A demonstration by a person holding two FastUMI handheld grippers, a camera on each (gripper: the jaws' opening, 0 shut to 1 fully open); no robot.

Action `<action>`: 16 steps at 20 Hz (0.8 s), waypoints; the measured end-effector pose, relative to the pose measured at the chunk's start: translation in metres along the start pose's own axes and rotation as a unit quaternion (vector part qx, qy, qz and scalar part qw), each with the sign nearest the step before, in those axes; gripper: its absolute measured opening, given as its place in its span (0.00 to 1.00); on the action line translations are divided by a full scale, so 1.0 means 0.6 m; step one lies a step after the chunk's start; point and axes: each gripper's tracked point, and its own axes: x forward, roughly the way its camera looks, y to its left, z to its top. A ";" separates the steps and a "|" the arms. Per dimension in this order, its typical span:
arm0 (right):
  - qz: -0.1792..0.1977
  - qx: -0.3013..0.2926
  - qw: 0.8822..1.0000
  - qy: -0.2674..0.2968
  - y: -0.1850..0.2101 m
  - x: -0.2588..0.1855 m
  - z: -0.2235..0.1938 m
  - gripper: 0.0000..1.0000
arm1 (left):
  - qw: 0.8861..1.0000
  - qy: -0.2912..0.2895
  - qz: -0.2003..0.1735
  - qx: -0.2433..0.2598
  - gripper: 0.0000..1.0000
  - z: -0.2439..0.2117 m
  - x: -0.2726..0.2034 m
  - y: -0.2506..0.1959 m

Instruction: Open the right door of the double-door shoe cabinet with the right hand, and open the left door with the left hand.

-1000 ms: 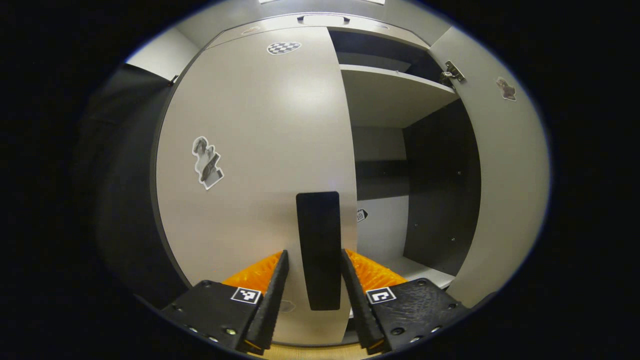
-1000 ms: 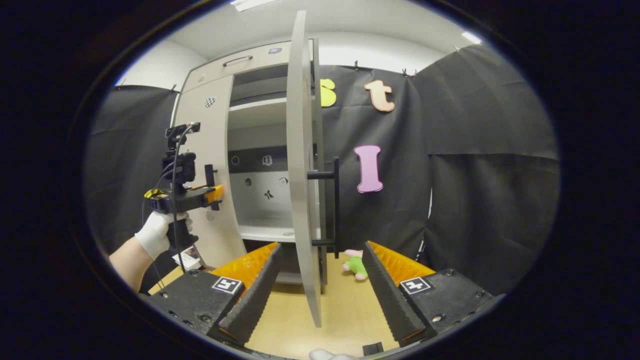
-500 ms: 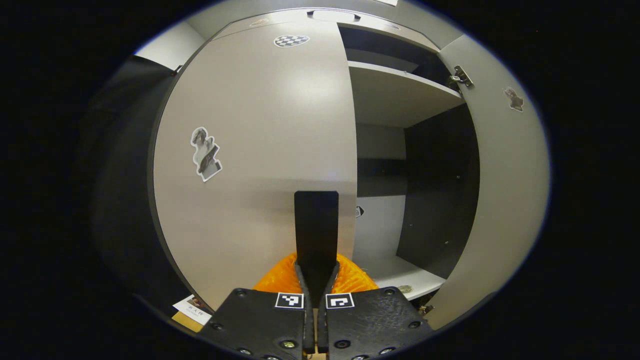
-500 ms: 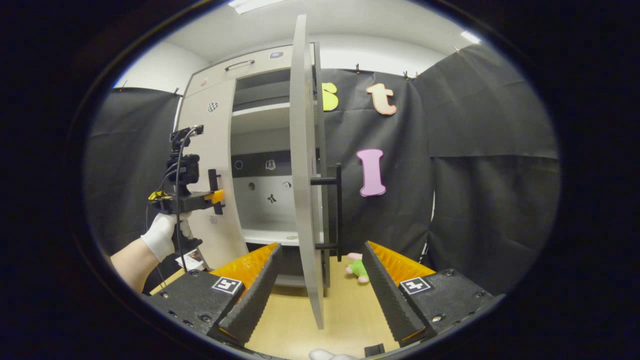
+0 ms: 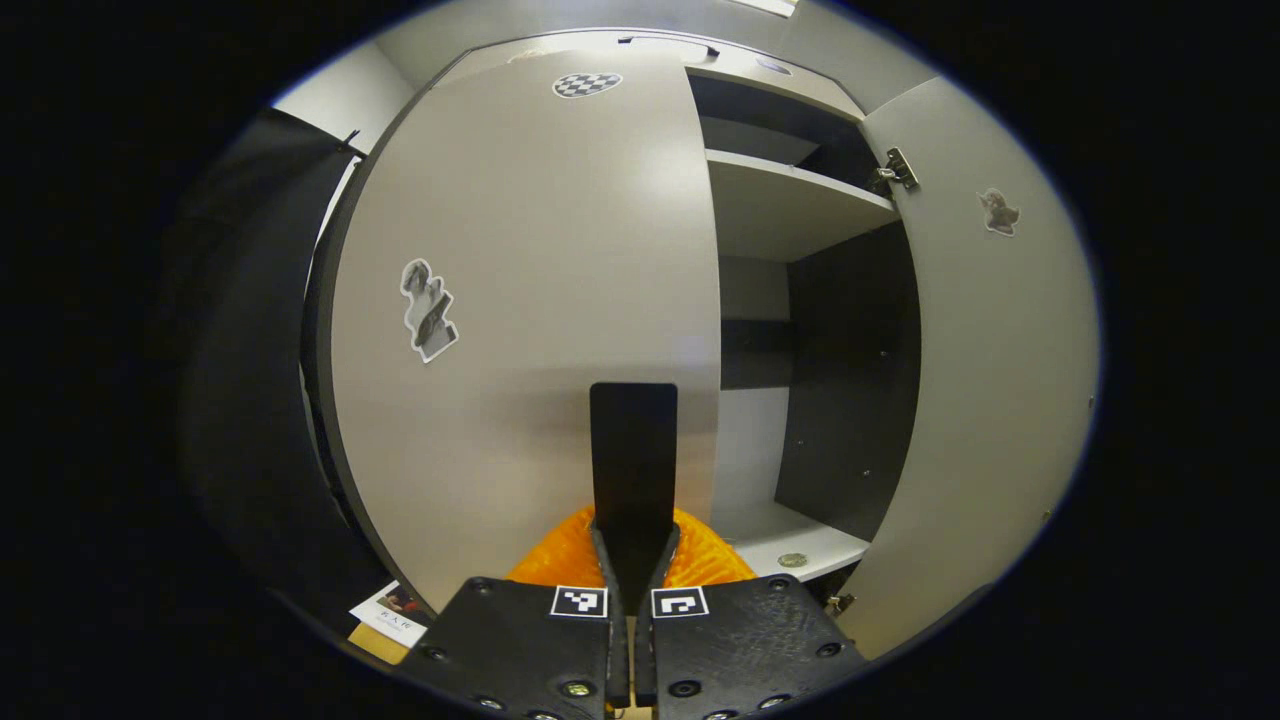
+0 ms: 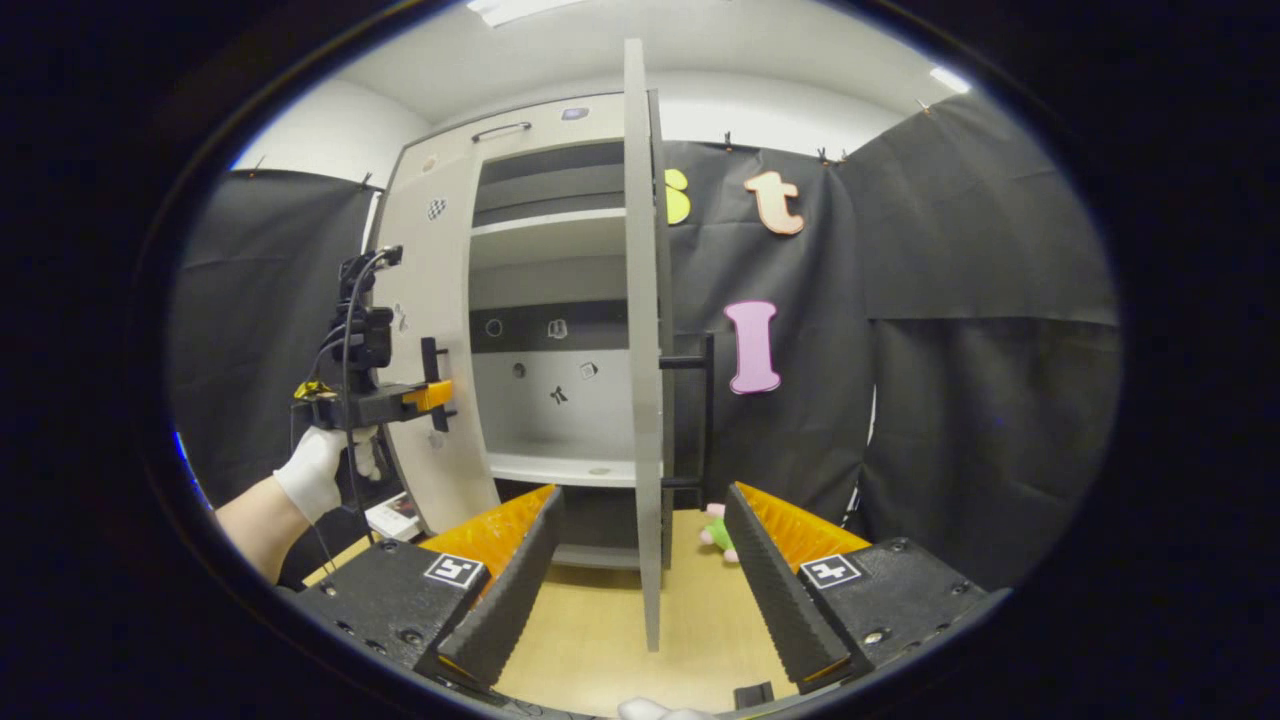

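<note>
Right door (image 6: 643, 350) stands open edge-on between spread fingers (image 6: 505, 590).

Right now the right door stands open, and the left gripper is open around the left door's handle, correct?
Not quite. The right door stands open, but the left gripper is shut on the left door's handle, as the left gripper view shows.

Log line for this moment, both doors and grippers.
right door open | left door shut | left gripper shut on left handle | right gripper open
</note>
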 end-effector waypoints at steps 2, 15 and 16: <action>0.004 -0.001 1.000 0.000 0.013 -0.015 -0.004 1.00 | 1.000 0.001 -0.001 -0.004 0.02 -0.001 -0.022 0.005; 0.038 -0.008 0.999 -0.009 0.080 -0.095 -0.011 0.99 | 1.000 0.001 0.022 -0.005 0.01 -0.008 -0.163 0.081; 0.039 -0.008 0.999 -0.008 0.084 -0.099 -0.011 1.00 | 1.000 0.002 0.026 -0.004 0.01 -0.009 -0.175 0.092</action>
